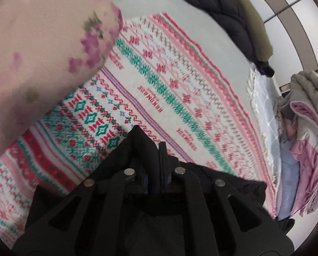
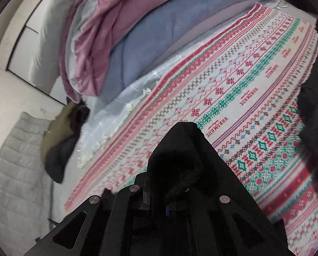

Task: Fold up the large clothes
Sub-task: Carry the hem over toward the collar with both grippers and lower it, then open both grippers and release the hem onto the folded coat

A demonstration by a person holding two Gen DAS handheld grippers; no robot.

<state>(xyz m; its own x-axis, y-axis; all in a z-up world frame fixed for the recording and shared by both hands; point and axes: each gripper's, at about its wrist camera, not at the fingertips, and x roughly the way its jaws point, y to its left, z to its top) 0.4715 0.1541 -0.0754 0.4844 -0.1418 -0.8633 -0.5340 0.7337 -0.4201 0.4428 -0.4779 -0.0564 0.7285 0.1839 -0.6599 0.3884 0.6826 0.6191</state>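
Note:
A black garment (image 1: pixel 137 147) hangs bunched over my left gripper (image 1: pixel 156 149), which is shut on it just above a red, green and white patterned blanket (image 1: pixel 180 81). In the right wrist view, more of the black garment (image 2: pixel 184 140) covers the fingers of my right gripper (image 2: pixel 180 170), which is also shut on it. The right fingertips are hidden under the cloth. More black fabric (image 2: pixel 314 106) hangs along the right edge of that view, above the same blanket (image 2: pixel 255 89).
A person's floral sleeve (image 1: pixel 41 53) fills the upper left. A black puffer jacket (image 1: pixel 223 10) and an olive one (image 1: pixel 257 27) lie past the blanket. Folded pink and blue bedding (image 2: pixel 137 42) is stacked along the bed's side. A grey quilted piece (image 2: pixel 16 160) lies on the floor.

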